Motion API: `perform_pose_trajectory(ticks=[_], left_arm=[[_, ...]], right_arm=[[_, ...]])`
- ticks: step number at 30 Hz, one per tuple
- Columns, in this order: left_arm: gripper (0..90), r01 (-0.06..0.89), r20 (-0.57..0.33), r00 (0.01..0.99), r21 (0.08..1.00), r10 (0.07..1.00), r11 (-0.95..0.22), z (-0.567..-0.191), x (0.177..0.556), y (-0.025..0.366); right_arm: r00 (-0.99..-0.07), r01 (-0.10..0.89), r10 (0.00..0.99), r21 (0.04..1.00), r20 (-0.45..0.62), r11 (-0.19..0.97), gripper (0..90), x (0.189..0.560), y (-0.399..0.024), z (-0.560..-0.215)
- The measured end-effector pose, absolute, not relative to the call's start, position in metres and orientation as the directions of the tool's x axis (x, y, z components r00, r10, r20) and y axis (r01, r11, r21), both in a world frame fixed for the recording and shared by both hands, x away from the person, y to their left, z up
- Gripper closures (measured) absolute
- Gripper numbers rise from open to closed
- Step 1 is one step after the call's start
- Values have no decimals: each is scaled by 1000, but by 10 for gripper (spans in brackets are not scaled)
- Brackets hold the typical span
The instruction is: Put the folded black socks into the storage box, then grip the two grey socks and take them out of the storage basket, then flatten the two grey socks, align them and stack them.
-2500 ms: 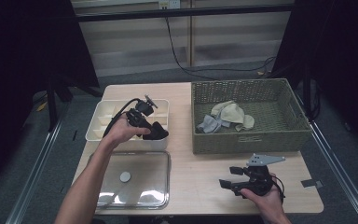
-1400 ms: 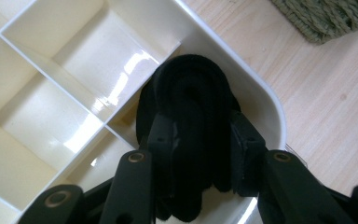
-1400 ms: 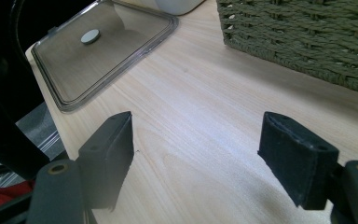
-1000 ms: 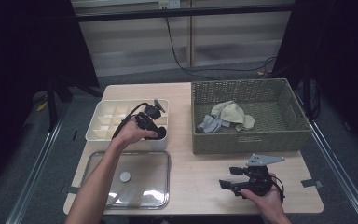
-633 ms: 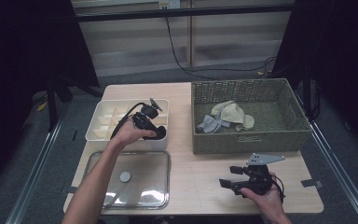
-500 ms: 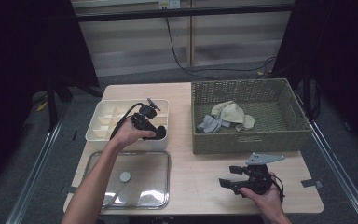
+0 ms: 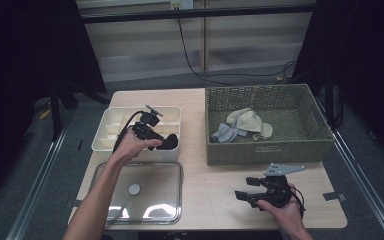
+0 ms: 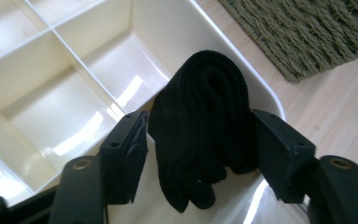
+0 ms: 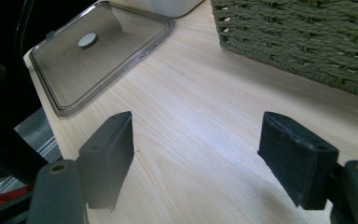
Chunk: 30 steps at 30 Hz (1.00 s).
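High view, your left gripper point(image 7: 166, 142): it sits over the near right corner of the cream plastic divided organiser box point(image 7: 111, 131), your left hand point(image 7: 130, 147) behind it.
High view, sock: the rolled black ribbed sock point(image 7: 169, 141) rests in that corner compartment, at the box's near wall.
High view, your right gripper point(image 7: 244, 195): it lies low over the pale wooden table point(image 7: 215, 175) near your edge, well apart from the box, grey three-cornered plate on top.
High view, surroundings: the olive woven rectangular basket point(image 7: 260, 150) stands right of the box and holds a heap of pale grey and beige socks point(image 7: 244, 125); the clear plastic lid with a round knob point(image 7: 152, 197) lies flat in front of the box.
Left gripper view, jaws: yours have just been opening; they stand spread, one pad on each side of the sock point(image 8: 205, 126), which sits between them. The left pad shows a slim gap from the cloth; the right pad is at the cloth's edge, pressing I cannot tell.
Left gripper view, sock's place: it slumps against the rounded corner wall of the box point(image 8: 74, 84), basket weave point(image 8: 307, 32) just beyond on the table.
Right gripper view, jaws: wide apart, bare table point(image 9: 191, 121) between them.
Right gripper view, surroundings: lid point(image 9: 98, 65) ahead to the left, basket wall point(image 9: 298, 37) ahead to the right.
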<state>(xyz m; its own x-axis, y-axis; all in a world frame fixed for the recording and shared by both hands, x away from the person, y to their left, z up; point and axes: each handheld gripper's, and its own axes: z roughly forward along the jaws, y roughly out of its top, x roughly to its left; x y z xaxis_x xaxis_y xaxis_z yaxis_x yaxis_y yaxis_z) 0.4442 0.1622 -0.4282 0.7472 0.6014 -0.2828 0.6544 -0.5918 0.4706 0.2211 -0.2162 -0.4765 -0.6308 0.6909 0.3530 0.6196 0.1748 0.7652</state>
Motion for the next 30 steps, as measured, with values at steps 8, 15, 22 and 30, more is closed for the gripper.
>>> perform_pose_trajectory(ticks=[8, 15, 22, 30], left_arm=[[204, 640, -282, 745, 559, 604, -527, -417, 438, 179], [229, 627, -294, 736, 636, 610, -449, -410, 425, 190], [305, 596, -302, 753, 689, 584, -412, -404, 408, 196], [291, 563, -284, 758, 740, 588, -368, -399, 385, 208]], right_arm=[[-632, 619, 691, 766, 352, 175, 260, 222, -216, -476], [-634, 612, 690, 772, 348, 173, 260, 223, -217, -475], [-633, 604, 697, 778, 337, 174, 283, 225, -219, -473], [-625, 602, 706, 781, 332, 165, 284, 229, -220, -470]])
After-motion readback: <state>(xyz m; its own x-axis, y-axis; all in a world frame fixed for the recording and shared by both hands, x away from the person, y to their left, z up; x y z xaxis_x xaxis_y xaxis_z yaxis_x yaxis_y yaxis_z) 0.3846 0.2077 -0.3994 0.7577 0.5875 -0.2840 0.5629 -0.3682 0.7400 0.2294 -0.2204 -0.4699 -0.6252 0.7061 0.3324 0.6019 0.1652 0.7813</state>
